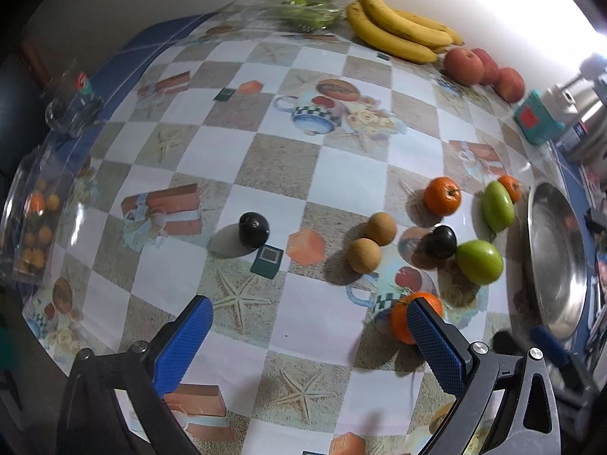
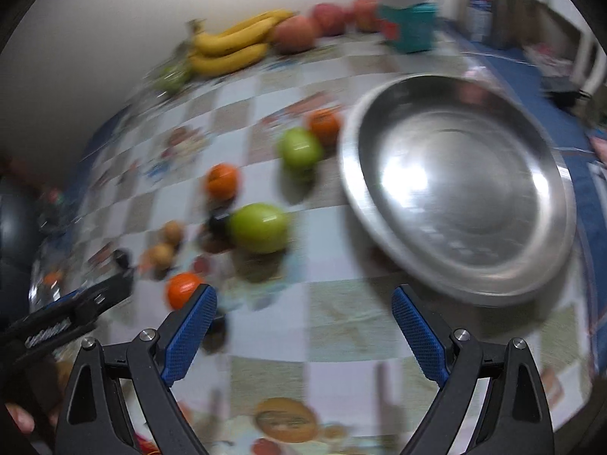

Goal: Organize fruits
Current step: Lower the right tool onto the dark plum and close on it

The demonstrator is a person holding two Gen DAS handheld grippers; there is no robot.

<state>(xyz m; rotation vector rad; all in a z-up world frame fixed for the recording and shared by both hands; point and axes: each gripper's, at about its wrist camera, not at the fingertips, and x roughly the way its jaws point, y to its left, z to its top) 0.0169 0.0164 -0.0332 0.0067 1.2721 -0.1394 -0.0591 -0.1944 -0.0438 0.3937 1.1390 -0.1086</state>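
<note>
Loose fruit lies on the checked tablecloth: a dark plum, two brown longans, an orange, a second plum and two green apples. My left gripper is open above the cloth with nothing between its fingers. Another orange sits just behind its right finger. The right wrist view is blurred. My right gripper stands open and empty over bare cloth, in front of the steel plate. A green apple and an orange lie ahead to its left.
Bananas, red apples and a bag of green fruit line the far wall. A teal box stands behind the steel plate at the right edge. A clear box of small oranges sits at far left.
</note>
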